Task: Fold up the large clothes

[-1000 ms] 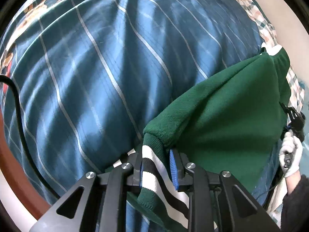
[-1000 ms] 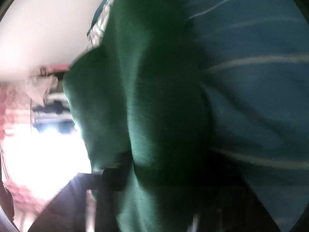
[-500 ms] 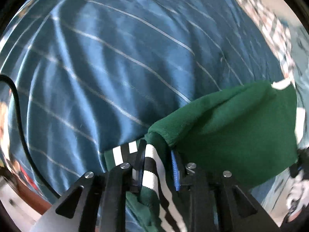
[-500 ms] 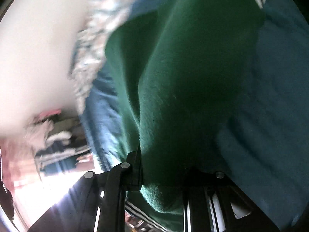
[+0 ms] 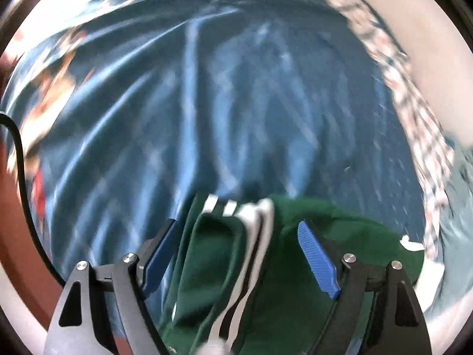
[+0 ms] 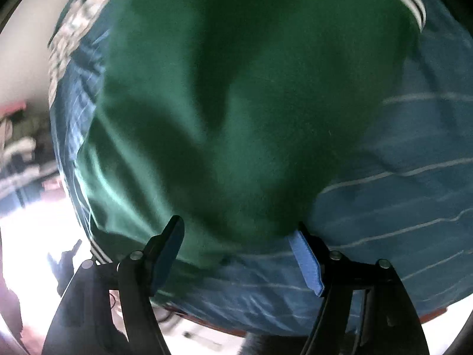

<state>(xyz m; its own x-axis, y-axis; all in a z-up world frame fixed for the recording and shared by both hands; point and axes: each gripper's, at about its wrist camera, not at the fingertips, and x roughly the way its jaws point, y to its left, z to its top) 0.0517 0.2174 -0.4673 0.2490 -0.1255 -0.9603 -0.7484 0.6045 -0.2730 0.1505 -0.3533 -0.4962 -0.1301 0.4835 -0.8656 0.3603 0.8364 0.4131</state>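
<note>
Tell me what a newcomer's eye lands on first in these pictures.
The dark green fleece garment fills most of the right wrist view, spread on the blue bedcover with thin white stripes. In the left wrist view its black-and-white striped ribbed trim lies between the left gripper's opening jaws, whose blue ridged pads stand clear of it.

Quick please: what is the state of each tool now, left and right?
Left tool: jaws opening, green garment lies loose between them, not gripped.
Right tool: jaws opening, garment edge between them, not gripped.
</note>
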